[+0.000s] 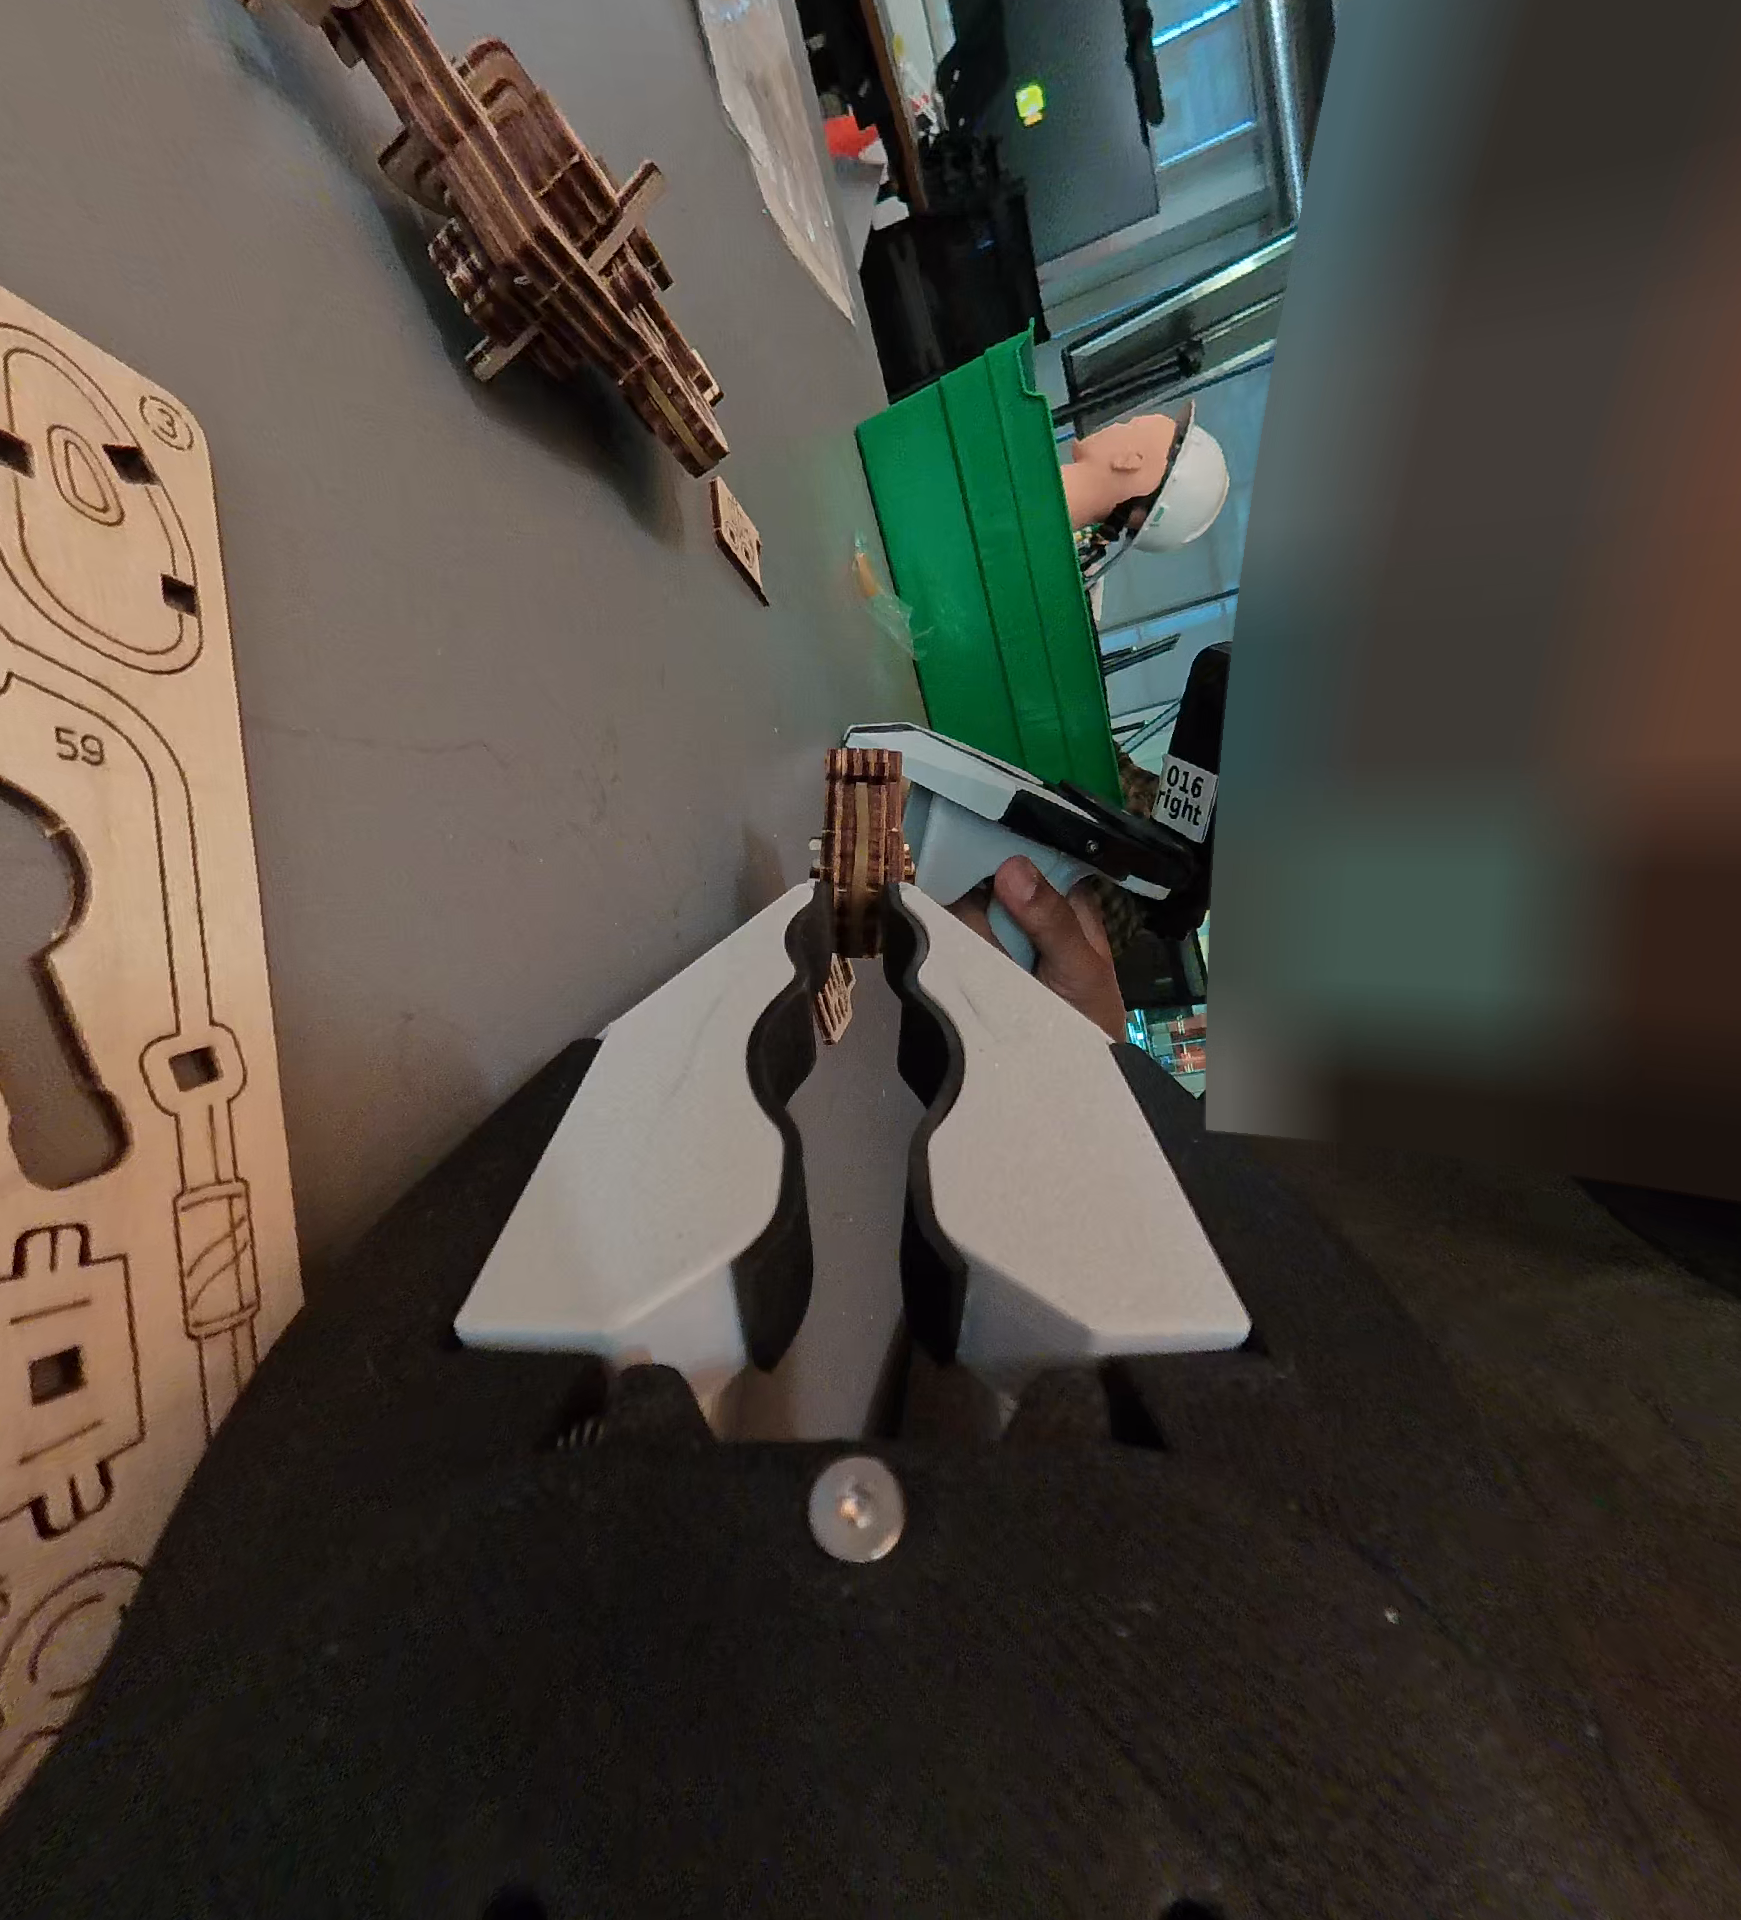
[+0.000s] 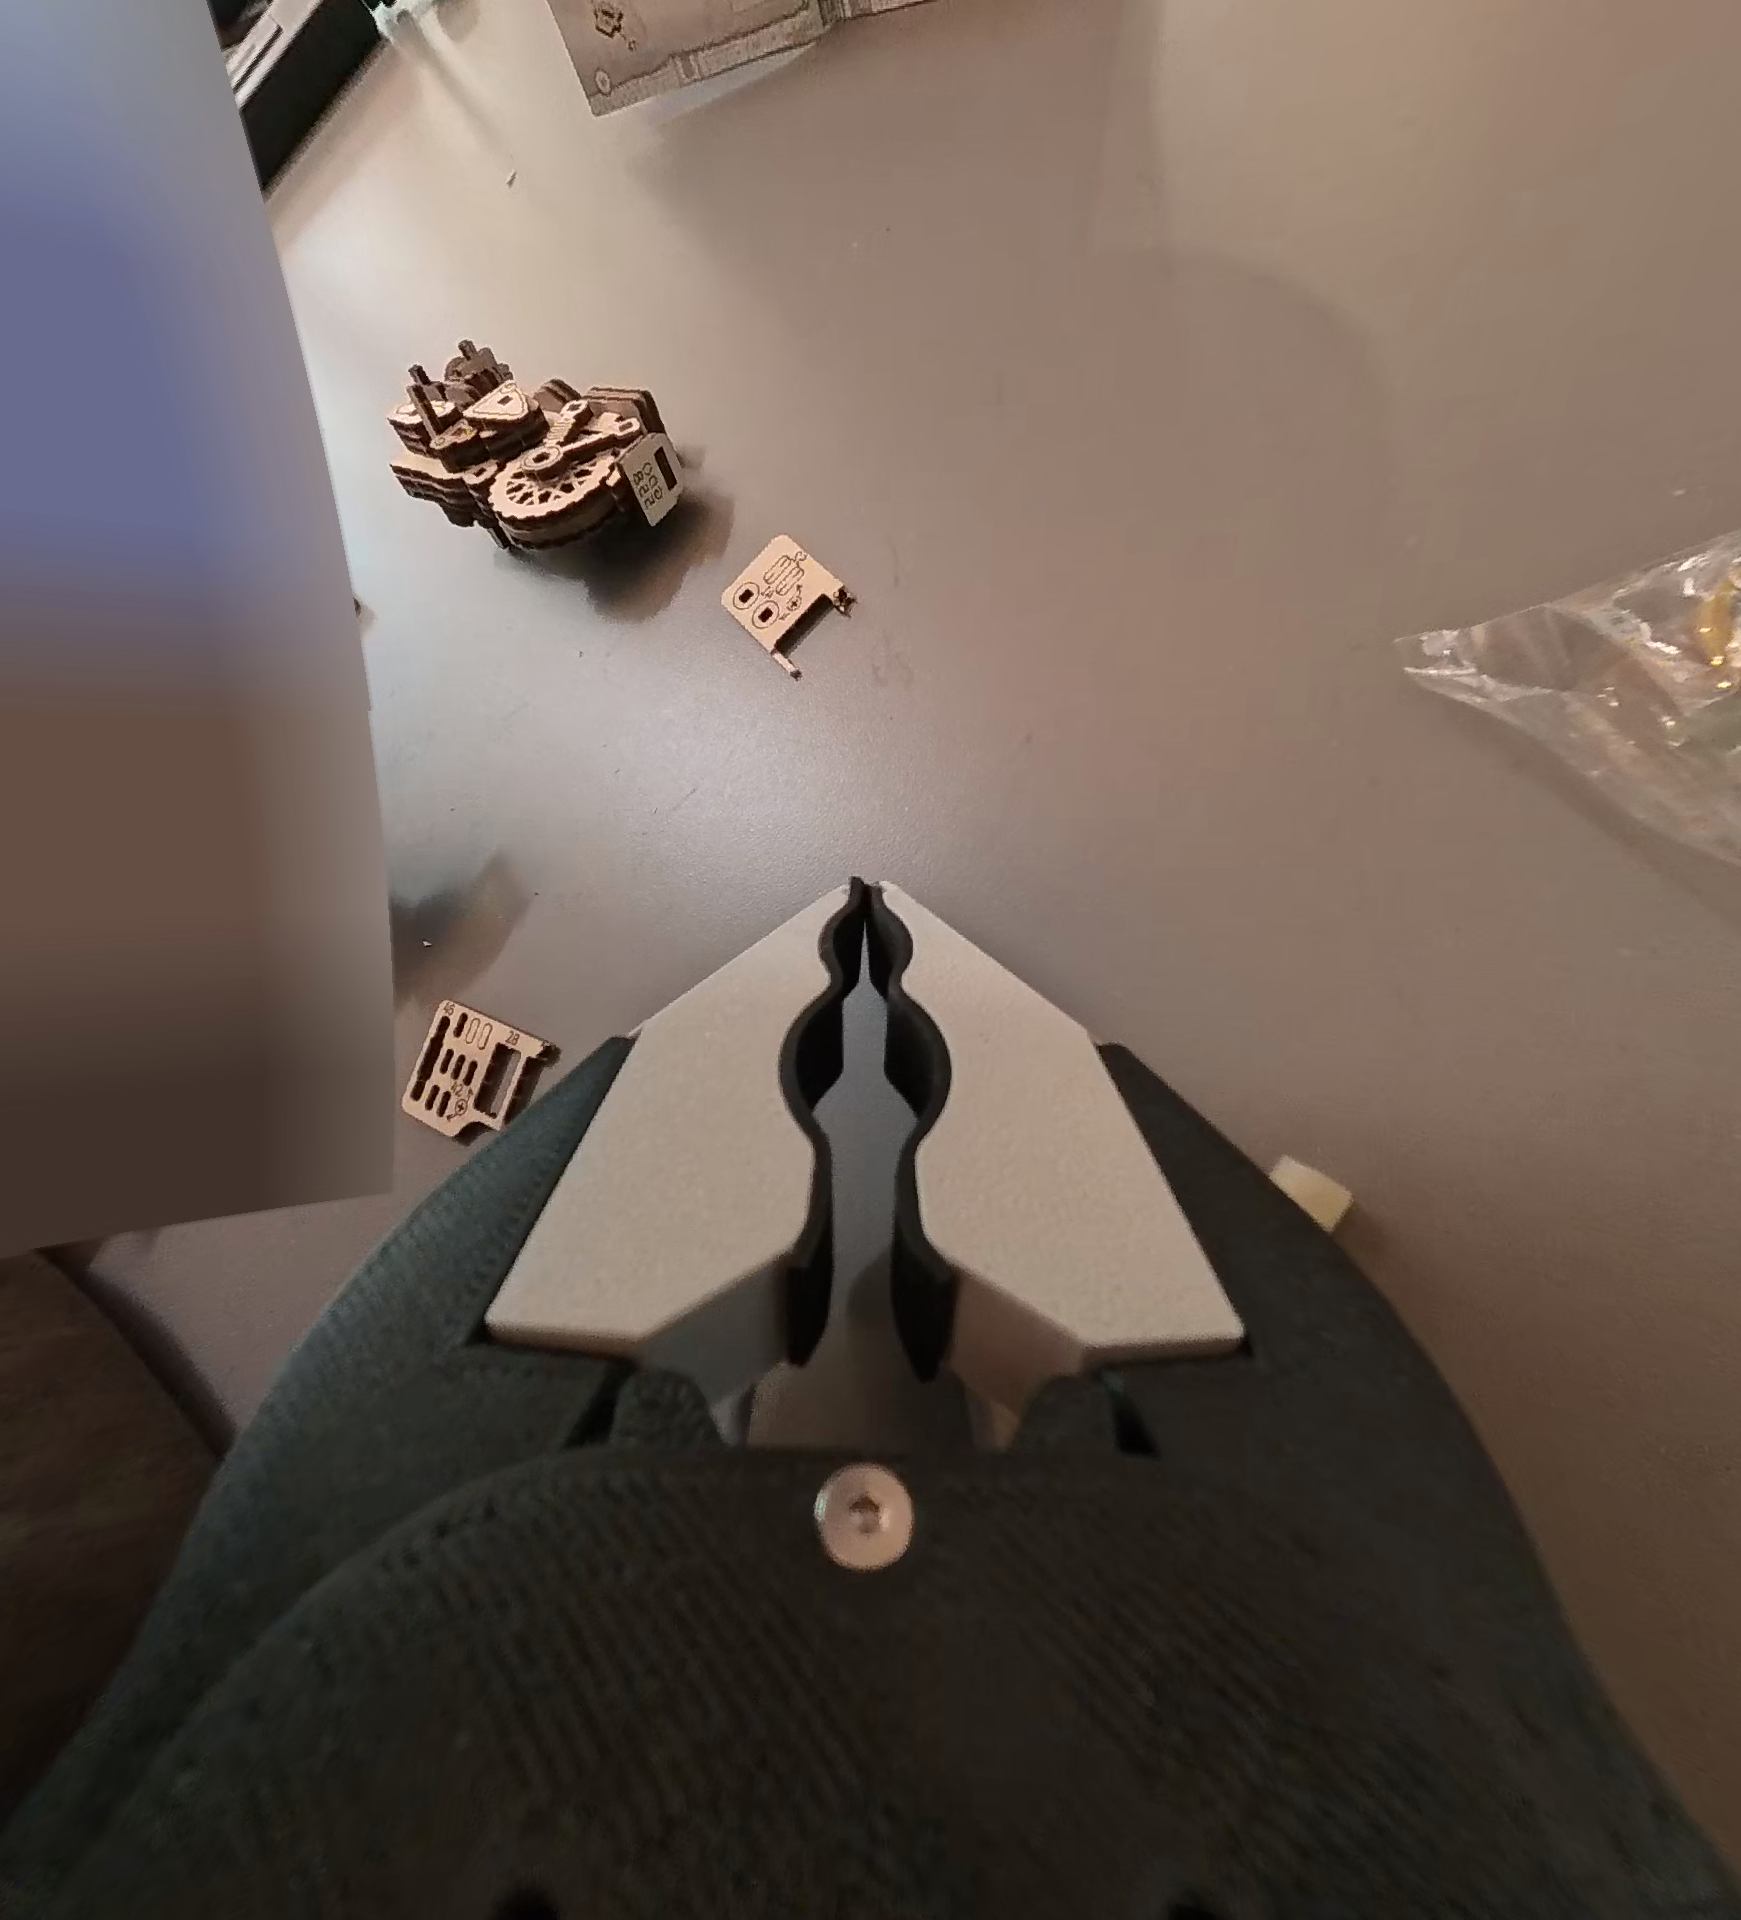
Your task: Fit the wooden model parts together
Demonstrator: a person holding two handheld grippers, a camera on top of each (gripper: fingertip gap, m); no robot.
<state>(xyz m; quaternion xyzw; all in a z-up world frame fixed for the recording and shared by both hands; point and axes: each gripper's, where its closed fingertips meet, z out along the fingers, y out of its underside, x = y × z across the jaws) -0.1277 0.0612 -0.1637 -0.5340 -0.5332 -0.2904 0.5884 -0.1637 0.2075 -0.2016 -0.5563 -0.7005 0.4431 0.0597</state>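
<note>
My left gripper is shut on a small layered wooden sub-assembly, held upright at the fingertips, with a thin flat tab hanging between the pads. My right gripper is shut with nothing visible between its tips. It also shows in the left wrist view, held by a hand, with its tip close beside the top of the sub-assembly. The larger wooden model lies on the grey table, and shows in the left wrist view too.
A plywood part sheet lies at the left. Loose flat wooden pieces lie on the table. A clear plastic bag is at the right, a paper sheet at the far edge, a green bin behind. The tips of one gripper are about 15 cm away from the tips of the other.
</note>
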